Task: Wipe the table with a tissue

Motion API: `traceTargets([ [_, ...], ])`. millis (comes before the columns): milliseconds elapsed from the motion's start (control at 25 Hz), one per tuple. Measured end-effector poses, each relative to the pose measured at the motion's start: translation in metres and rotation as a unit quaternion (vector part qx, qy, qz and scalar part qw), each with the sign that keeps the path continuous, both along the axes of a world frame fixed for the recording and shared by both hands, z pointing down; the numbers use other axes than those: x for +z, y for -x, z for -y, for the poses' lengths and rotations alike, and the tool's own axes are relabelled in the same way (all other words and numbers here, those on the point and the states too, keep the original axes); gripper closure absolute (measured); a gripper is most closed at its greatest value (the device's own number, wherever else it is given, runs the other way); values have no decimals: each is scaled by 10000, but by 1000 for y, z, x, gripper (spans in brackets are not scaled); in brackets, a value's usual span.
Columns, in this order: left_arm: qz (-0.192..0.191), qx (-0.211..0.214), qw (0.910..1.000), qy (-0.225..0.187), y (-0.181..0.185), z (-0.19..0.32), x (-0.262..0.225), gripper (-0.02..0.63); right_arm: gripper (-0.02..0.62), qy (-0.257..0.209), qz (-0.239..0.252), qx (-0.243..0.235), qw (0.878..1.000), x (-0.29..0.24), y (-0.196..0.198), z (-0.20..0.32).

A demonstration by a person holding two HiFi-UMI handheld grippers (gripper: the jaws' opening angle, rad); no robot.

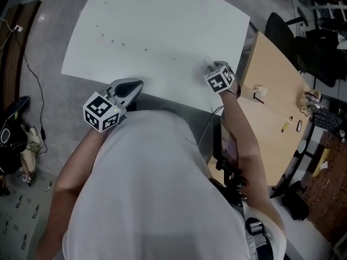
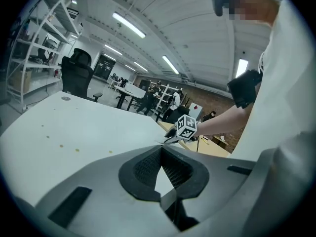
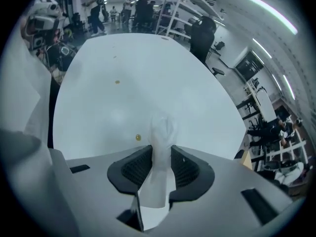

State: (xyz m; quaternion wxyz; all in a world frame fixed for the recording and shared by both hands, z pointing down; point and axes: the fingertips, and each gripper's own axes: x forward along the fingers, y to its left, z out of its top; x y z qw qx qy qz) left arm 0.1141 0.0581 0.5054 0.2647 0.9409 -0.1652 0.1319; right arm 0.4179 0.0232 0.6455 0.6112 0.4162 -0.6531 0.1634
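Shirt (image 1: 146, 199) fills the near side. Right tongs (image 3: 159, 154) are clamped on the tissue (image 3: 162, 126), down on the white surface (image 1: 162, 26) near its right edge, yellow spot (image 3: 138, 138) just beside it. Left tongs (image 2: 160, 151) closed, empty, at near edge.

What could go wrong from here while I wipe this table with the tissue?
1. The tissue is pinched as a thin bunched strip between the fingers of the right gripper, so it may slip out or tear under pressure.
2. The spots lie scattered across the table, and so narrow a wad could miss or smear some.
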Motion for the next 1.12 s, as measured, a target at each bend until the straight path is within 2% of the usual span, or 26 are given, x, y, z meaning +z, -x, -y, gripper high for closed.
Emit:
traceTargets([
  [160, -2, 57, 10000, -12, 1, 4, -1, 600, 477, 211, -320, -698, 9968, -1, 23, -11],
  [320, -27, 175, 9998, -17, -1, 7, 0, 600, 477, 368, -530, -1198, 9907, 1, 46, -29],
  [600, -87, 430, 9990, 9, -7, 11, 1, 600, 480, 715, -434, -1808, 9800, -1, 77, -66],
  [680, -140, 556, 9983, 59, -13, 17, -2, 600, 480, 921, -196, -1747, 9801, -9, 78, -74],
  [800, -100, 633, 9979, 116, 4, 32, -8, 600, 479, 1083, 549, -1247, 9847, -17, 103, -71],
  [960, -86, 519, 9985, 136, 23, 25, 1, 600, 479, 777, 1264, -621, 9870, -19, 136, -60],
  [1120, -138, 732, 9972, 77, 14, 31, 10, 600, 479, 332, 1556, -116, 9872, -22, 133, -40],
])
